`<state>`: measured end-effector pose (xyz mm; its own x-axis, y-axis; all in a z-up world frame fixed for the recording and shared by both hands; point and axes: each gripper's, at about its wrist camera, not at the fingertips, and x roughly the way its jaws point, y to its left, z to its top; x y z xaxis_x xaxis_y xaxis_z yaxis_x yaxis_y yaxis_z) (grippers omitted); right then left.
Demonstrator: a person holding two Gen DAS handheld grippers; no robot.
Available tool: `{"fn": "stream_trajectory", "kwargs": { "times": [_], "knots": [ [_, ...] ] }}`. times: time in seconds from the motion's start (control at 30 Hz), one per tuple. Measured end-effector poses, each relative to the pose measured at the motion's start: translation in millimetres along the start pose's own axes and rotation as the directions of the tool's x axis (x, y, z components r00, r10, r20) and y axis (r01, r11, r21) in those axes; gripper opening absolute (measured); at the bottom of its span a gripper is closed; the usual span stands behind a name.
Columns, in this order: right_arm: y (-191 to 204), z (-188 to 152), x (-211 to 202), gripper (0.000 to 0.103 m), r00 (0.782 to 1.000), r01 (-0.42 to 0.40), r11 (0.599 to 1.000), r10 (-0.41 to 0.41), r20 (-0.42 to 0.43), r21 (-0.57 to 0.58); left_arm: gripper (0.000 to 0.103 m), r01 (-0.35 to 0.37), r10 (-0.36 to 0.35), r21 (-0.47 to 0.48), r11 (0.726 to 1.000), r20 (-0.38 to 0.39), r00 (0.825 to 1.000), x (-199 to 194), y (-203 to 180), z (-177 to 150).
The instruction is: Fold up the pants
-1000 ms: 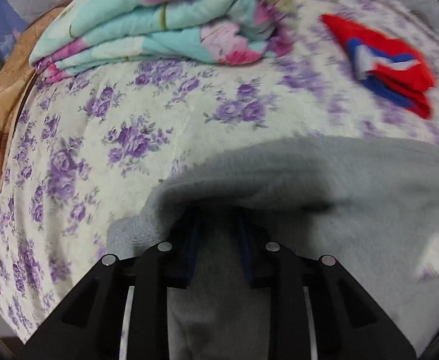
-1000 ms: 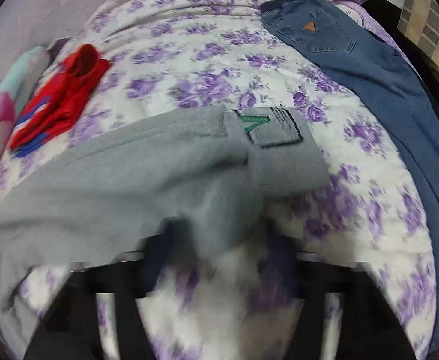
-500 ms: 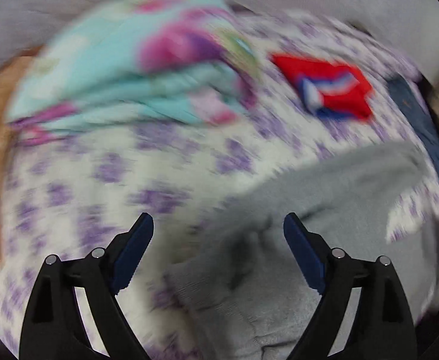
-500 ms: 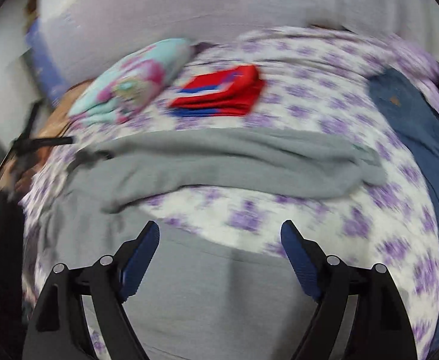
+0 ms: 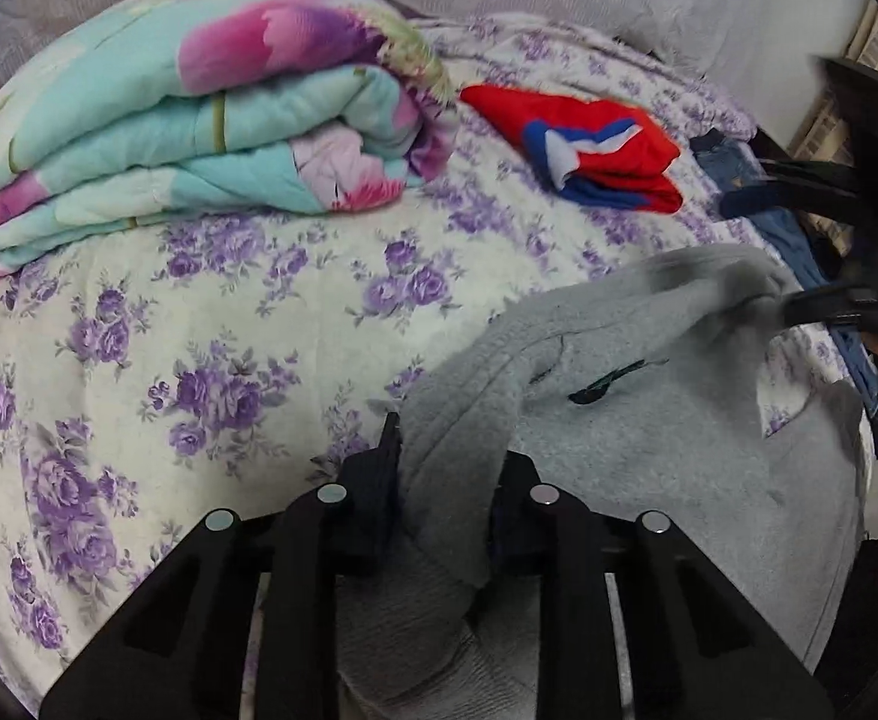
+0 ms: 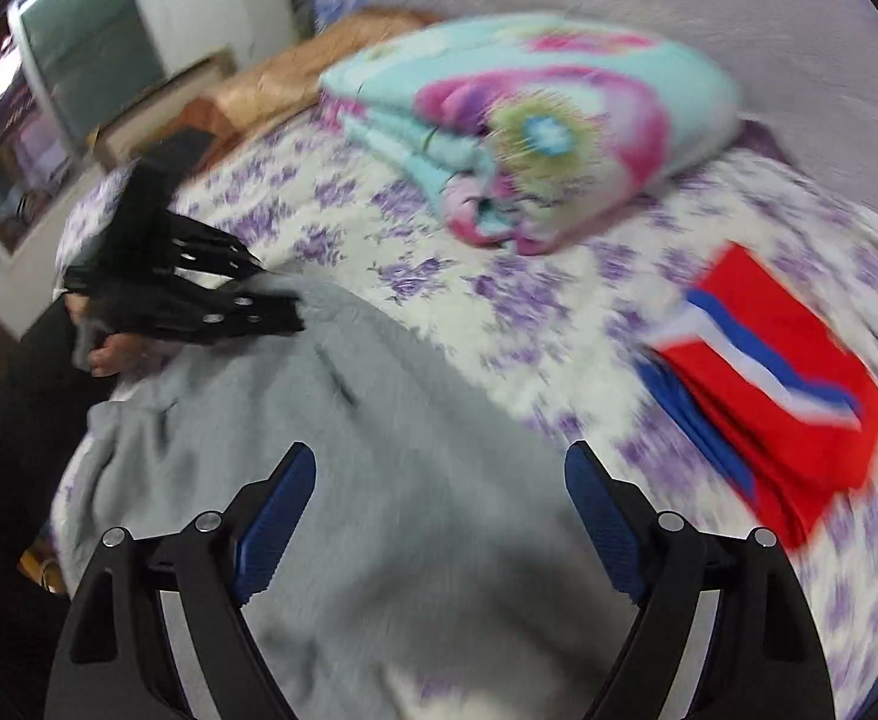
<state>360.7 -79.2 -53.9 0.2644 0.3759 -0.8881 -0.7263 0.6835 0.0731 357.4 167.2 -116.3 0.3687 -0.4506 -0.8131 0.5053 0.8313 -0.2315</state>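
Observation:
The grey fleece pants lie on the flowered bed sheet, bunched toward the right. My left gripper is shut on a fold of the grey pants at their left end. In the right wrist view the pants spread under my right gripper, which is open and empty above them. The left gripper shows there too, pinching the pants' far edge. The right gripper appears at the right edge of the left wrist view, with one finger at the pants' raised end.
A folded turquoise and pink quilt lies at the back of the bed. A folded red, white and blue garment lies to its right, also in the right wrist view. Blue jeans lie at the far right. A window is at the left.
Both grippers let go of the pants and opened half a second ago. Now my left gripper has shut on a fold again. My right gripper stays open and has swung left.

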Motion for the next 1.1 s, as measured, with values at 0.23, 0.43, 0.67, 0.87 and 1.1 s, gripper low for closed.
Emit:
{"fn": "stream_trajectory", "kwargs": {
  "times": [0.23, 0.43, 0.67, 0.87, 1.1],
  "knots": [
    [0, 10, 48, 0.085, 0.997, 0.017, 0.996, -0.024, -0.076, -0.09, 0.022, 0.027, -0.027, -0.02, 0.999, 0.011, 1.0, -2, 5, 0],
    [-4, -1, 83, 0.039, 0.984, -0.111, 0.993, 0.104, -0.147, -0.04, 0.022, 0.047, -0.047, -0.036, 0.998, 0.007, 0.999, -3, 7, -2],
    [-18, 24, 49, 0.012, 1.0, 0.02, 0.997, -0.018, 0.022, -0.074, 0.032, 0.022, -0.018, -0.123, 0.992, 0.039, 0.999, 0, 18, 14],
    [-25, 19, 80, 0.013, 1.0, 0.018, 1.0, -0.018, -0.025, -0.017, 0.033, -0.022, 0.021, -0.153, 0.988, -0.012, 1.0, 27, 29, 15],
    [5, 3, -12, 0.012, 0.997, 0.022, 0.999, -0.019, 0.072, -0.044, 0.027, 0.013, -0.005, -0.062, 0.998, 0.13, 0.992, -42, -5, 17]
  ]
}}
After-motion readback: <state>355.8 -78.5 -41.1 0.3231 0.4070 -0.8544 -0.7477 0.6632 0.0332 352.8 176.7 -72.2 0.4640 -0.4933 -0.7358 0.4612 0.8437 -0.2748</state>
